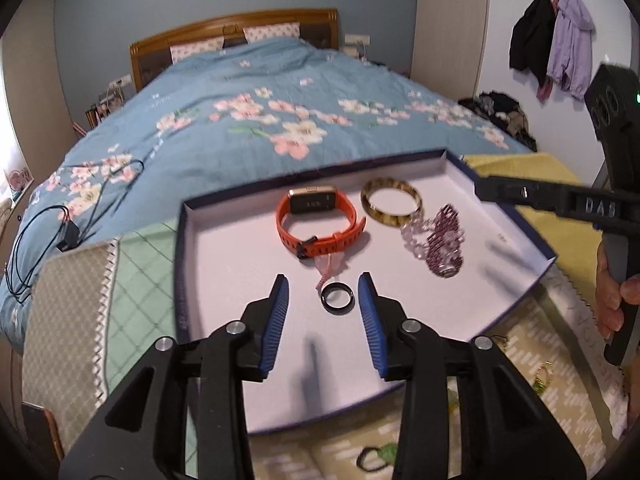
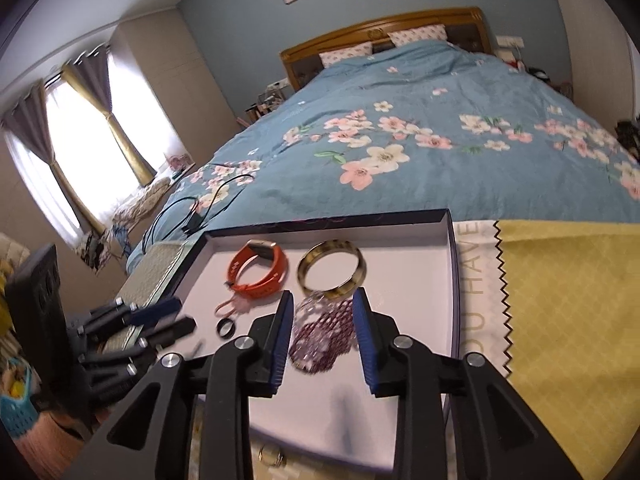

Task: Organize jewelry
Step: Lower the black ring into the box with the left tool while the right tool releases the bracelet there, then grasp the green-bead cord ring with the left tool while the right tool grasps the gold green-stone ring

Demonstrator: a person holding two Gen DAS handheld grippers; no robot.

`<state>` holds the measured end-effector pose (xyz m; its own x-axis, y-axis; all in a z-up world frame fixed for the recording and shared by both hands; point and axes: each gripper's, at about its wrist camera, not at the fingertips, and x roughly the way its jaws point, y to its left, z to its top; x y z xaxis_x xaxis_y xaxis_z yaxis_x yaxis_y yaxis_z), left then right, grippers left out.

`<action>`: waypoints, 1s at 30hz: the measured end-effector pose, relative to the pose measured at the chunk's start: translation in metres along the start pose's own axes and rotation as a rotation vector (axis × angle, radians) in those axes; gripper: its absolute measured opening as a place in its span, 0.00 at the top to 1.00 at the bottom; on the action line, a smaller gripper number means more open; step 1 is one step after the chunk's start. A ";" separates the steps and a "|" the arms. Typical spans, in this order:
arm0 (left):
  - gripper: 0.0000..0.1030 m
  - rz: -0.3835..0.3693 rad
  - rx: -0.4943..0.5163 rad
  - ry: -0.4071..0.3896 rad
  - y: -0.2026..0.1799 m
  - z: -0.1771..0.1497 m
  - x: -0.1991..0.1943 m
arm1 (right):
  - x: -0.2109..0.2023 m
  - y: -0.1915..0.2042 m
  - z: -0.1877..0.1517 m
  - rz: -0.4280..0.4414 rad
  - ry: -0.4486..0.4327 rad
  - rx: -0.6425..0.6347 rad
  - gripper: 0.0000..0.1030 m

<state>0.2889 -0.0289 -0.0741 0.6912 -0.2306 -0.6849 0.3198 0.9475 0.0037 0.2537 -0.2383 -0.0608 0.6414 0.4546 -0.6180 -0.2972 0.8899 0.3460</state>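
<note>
White-lined tray (image 1: 224, 248) holds five pieces, we count: one orange watch band (image 1: 320, 222), one black ring (image 1: 338, 298), one amber bangle (image 1: 391, 207), two beaded bracelets (image 1: 438, 238). Our left claw (image 1: 323, 294) gapes around the ring; our right claw (image 2: 323, 312) gapes over the bracelets.

My left gripper (image 1: 323, 294) and my right gripper (image 2: 323, 312) both point forward and downward with their 2 blue-padded fingers spread wide apart, gripping nothing, my right hand (image 1: 612, 296) wrapped around its handle.
</note>
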 end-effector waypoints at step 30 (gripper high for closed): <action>0.57 -0.044 0.084 0.072 -0.023 -0.093 -0.063 | -0.045 0.035 -0.116 0.059 0.191 -0.100 0.65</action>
<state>0.1780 -0.0154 -0.0993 0.6279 -0.2517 -0.7365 0.4038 0.9143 0.0318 0.1320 -0.2235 -0.1030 0.4783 0.4963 -0.7245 -0.4047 0.8567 0.3197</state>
